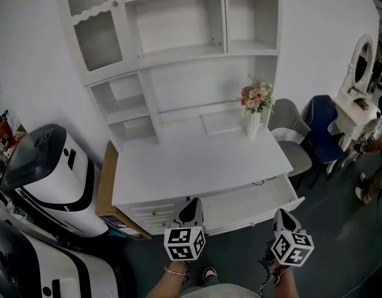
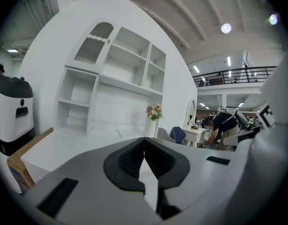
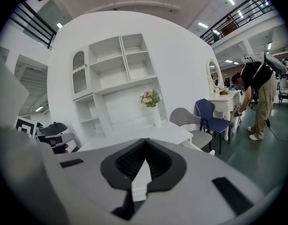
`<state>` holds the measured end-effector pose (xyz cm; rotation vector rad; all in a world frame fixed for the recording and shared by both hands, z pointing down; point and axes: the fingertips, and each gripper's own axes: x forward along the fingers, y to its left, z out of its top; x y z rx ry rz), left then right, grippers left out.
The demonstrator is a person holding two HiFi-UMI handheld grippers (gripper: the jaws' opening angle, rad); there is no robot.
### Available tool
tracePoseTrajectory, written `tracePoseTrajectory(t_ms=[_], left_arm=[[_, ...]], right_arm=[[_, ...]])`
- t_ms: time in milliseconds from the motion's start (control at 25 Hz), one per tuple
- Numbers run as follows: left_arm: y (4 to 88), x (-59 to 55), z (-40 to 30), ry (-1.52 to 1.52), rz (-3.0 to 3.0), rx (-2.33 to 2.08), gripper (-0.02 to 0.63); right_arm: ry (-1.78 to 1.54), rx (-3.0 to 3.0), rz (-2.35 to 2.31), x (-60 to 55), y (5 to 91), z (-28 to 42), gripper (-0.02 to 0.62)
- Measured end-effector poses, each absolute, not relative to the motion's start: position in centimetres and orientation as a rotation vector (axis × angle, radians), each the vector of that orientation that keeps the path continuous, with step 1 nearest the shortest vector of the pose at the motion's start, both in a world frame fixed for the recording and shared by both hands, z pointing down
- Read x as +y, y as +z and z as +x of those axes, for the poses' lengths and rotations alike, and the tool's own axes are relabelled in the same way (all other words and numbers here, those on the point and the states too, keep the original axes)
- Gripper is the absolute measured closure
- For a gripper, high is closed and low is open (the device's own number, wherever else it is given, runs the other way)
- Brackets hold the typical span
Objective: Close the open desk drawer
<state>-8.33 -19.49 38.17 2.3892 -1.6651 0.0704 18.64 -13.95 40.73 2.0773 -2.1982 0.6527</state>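
A white desk [image 1: 197,157] with a shelf hutch stands against the white wall. Its wide drawer [image 1: 246,205] under the top is pulled out toward me and looks empty. My left gripper [image 1: 192,202] hovers by the drawer's front left corner, jaws shut on nothing. By the front right corner, my right gripper [image 1: 281,213] is shut as well and holds nothing. In the left gripper view the pads [image 2: 134,158] meet at the tip with the desk top [image 2: 73,142] beyond. The right gripper view shows closed pads [image 3: 155,161] and the desk [image 3: 148,132] ahead.
A vase of flowers [image 1: 255,107] stands at the desk's back right. A grey chair [image 1: 291,138] and a blue chair [image 1: 324,129] sit to the right, near a vanity [image 1: 358,92] and a person [image 1: 378,151]. A cardboard box [image 1: 109,194] and white-and-black machines [image 1: 48,179] crowd the left.
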Motion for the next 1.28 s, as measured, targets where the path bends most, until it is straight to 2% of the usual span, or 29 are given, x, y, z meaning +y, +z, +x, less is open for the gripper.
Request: tracePoseTrajectory(t_ms=[840, 1280], left_arm=[[39.7, -29.0, -4.8, 0.135, 2.335, -1.685, 0.586], [43.2, -28.2, -4.9, 0.244, 2.277, -1.654, 0.586]], right_arm=[[0.683, -2.191, 2.022, -24.5, 42.0, 22.6, 0.588], [0.792, -2.123, 1.971, -23.3, 46.2, 22.3, 0.589]])
